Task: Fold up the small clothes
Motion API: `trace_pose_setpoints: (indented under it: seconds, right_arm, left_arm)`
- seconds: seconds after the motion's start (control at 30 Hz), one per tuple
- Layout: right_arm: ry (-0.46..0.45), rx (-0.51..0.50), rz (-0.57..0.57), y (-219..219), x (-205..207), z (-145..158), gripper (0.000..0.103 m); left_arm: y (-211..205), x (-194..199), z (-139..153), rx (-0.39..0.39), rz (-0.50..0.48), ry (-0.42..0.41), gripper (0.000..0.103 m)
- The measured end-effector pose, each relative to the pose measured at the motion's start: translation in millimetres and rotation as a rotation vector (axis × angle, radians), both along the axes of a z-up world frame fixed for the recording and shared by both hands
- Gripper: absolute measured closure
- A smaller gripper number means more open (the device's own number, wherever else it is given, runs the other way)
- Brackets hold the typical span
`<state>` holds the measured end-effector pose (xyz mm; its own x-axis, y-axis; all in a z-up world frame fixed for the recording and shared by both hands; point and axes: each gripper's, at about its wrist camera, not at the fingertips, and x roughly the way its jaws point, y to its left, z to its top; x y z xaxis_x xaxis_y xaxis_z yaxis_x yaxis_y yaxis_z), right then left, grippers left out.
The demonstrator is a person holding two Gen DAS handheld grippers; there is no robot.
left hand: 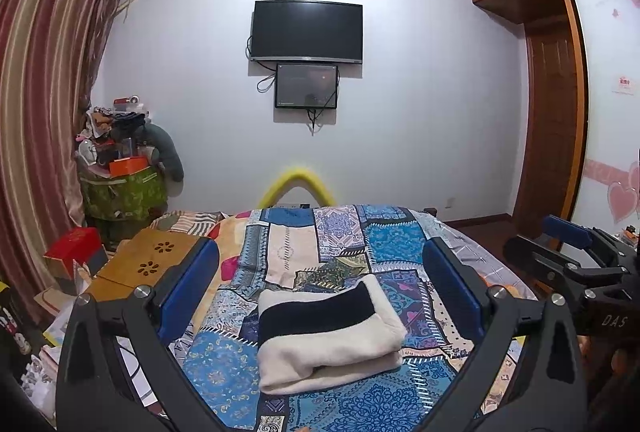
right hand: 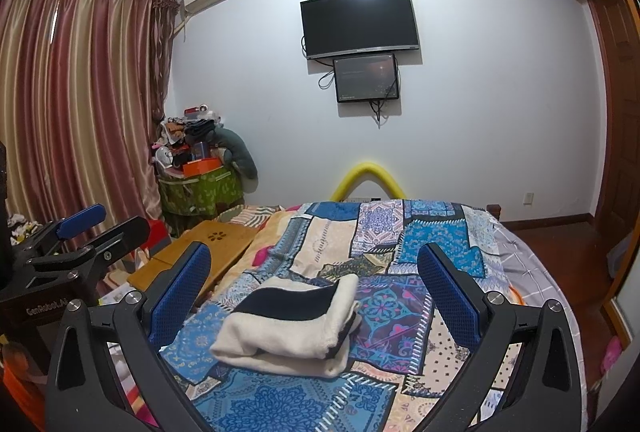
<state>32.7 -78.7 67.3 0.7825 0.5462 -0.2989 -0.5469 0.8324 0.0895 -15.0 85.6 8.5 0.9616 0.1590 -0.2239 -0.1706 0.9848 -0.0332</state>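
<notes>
A small cream garment with a black band [left hand: 332, 336] lies folded in a compact bundle on the patchwork bedspread [left hand: 360, 232]. It also shows in the right wrist view [right hand: 288, 328]. My left gripper [left hand: 320, 272] is open and empty, held above and just behind the bundle, its blue pads wide apart. My right gripper [right hand: 314, 276] is also open and empty, held above the bundle. The right gripper shows at the right edge of the left wrist view [left hand: 568, 244], and the left gripper at the left edge of the right wrist view [right hand: 92, 228].
A wooden lap desk [left hand: 152, 264] lies on the bed's left side. A red box [left hand: 74, 248] and a green hamper piled with clutter [left hand: 120, 187] stand by the striped curtain. A wardrobe [left hand: 552, 111] stands at right. A television [left hand: 307, 31] hangs on the far wall.
</notes>
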Motion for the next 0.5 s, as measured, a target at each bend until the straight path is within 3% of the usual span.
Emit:
trace_pose_setpoints:
  seconds: [0.5]
  right_arm:
    - [0.002, -0.001, -0.002, 1.1, -0.6, -1.4, 0.000]
  left_arm:
    - [-2.5, -1.3, -0.8, 0.001, -0.018, 0.004, 0.000]
